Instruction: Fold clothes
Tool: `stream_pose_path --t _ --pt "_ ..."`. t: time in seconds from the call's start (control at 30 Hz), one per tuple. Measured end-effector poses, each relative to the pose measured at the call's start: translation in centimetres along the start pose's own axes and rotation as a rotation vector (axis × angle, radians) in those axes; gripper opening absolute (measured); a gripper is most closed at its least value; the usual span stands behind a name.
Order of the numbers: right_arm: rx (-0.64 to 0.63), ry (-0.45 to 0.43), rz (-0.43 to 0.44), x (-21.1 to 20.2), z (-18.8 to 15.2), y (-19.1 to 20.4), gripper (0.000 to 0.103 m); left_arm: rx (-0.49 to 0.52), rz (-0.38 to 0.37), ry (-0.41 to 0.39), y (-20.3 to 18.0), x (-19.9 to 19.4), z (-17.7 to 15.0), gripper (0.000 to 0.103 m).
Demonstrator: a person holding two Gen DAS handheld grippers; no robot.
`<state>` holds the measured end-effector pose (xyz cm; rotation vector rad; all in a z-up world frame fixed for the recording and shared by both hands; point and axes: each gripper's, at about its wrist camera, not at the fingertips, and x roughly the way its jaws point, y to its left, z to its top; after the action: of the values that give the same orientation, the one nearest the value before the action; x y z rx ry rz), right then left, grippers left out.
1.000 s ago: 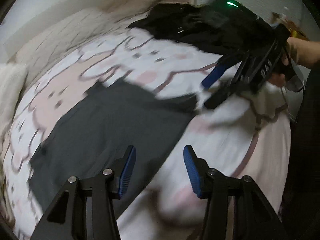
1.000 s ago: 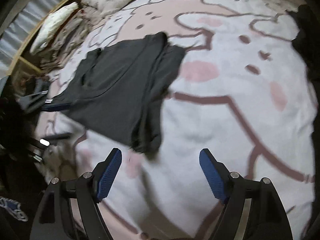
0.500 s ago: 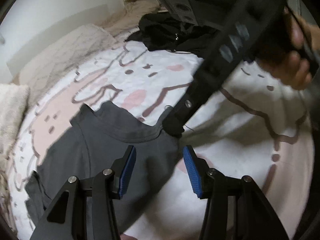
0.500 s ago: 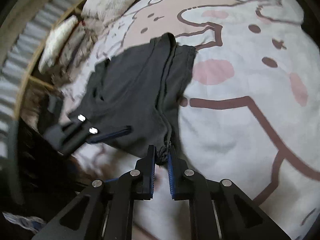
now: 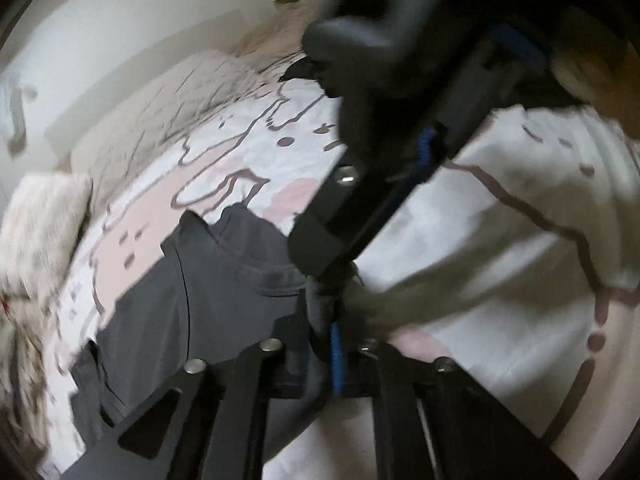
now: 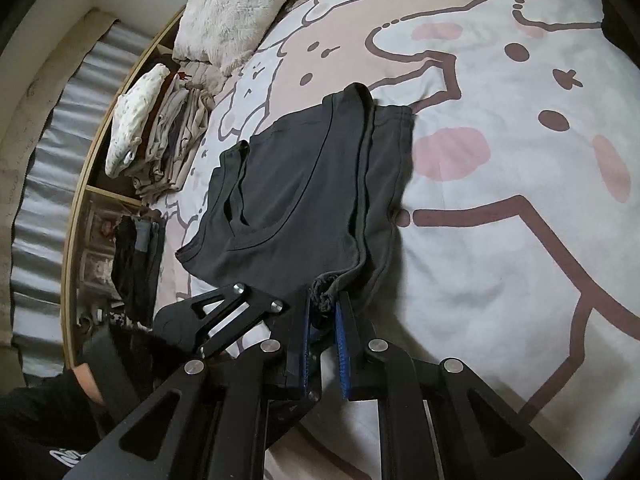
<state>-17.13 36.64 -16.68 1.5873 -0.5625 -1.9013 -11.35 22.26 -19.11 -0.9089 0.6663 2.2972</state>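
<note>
A dark grey T-shirt (image 6: 312, 184) lies partly folded on a bed with a pink and white cartoon blanket (image 6: 500, 240). My right gripper (image 6: 322, 312) is shut on the shirt's near bunched edge. In the left wrist view the same shirt (image 5: 208, 292) lies at centre left. My left gripper (image 5: 324, 320) is shut on the shirt's edge right beside the right gripper (image 5: 336, 264), which crosses the view from the upper right. The two grippers hold the same edge close together.
A fluffy white pillow (image 6: 236, 8) lies at the bed's head. A wooden shelf (image 6: 80, 200) beside the bed holds folded clothes (image 6: 176, 136) and dark garments (image 6: 136, 264). A wall (image 5: 140, 40) rises behind the bed.
Both grippers moved in to the shirt's near edge. The right one shut on it half a second ago; the left one has shut on it since, right beside the right one.
</note>
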Motion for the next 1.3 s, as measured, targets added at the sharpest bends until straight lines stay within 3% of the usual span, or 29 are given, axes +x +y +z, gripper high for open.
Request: stream_pose_path --t 0.13,0.2,0.23,0.27,0.33,0.4,0.57,0.7,0.83,1.0,1.1,1.17,1.3 --pt "0.047 -0.011 0.019 -0.4 0.4 -0.6 0.014 -0.122 -0.040 0.010 1.7 -0.2 0.3 0.005" --pt "0.065 -0.035 0.023 -1.0 0.5 -1.1 0.045 -0.173 -0.058 0.009 2.2 -0.3 0.5 0.005" --pt "0.086 -0.067 0.024 -1.6 0.5 -1.6 0.082 -0.195 -0.064 0.007 2.3 -0.4 0.6 0.005" --pt "0.108 -0.101 0.024 -2.2 0.6 -2.0 0.090 -0.218 -0.071 0.003 2.4 -0.6 0.7 0.005" --pt "0.163 -0.137 0.044 -2.7 0.8 -3.4 0.090 -0.274 -0.088 -0.001 2.8 -0.9 0.8 0.005" --pt "0.243 -0.136 0.077 -2.4 1.2 -5.1 0.090 -0.331 -0.109 0.002 3.3 -1.1 0.9 0.005" --pt "0.427 0.013 0.213 2.5 1.4 -8.6 0.076 -0.409 -0.138 -0.008 4.4 -1.9 0.8 0.005" --pt "0.400 0.001 0.323 4.2 3.7 -8.3 0.076 -0.468 -0.159 0.000 5.0 -2.1 0.7 0.005" --pt "0.286 0.053 0.302 6.6 6.7 -5.9 0.076 -0.498 -0.171 -0.002 5.1 -2.2 0.6 0.005" --pt "0.219 0.075 0.270 8.8 9.7 -4.4 0.064 -0.533 -0.189 -0.007 5.1 -2.6 0.4 0.005" --pt "0.215 0.072 0.252 9.8 11.3 -4.2 0.042 -0.568 -0.201 -0.011 5.4 -2.9 0.2 0.005" --pt "0.206 0.056 0.217 9.8 11.7 -4.3 0.014 -0.596 -0.205 -0.021 5.7 -3.3 0.0 0.005" --pt "0.155 0.010 0.110 8.5 12.0 -2.9 0.009 -0.652 -0.225 -0.061 7.2 -5.0 -0.6 0.005"
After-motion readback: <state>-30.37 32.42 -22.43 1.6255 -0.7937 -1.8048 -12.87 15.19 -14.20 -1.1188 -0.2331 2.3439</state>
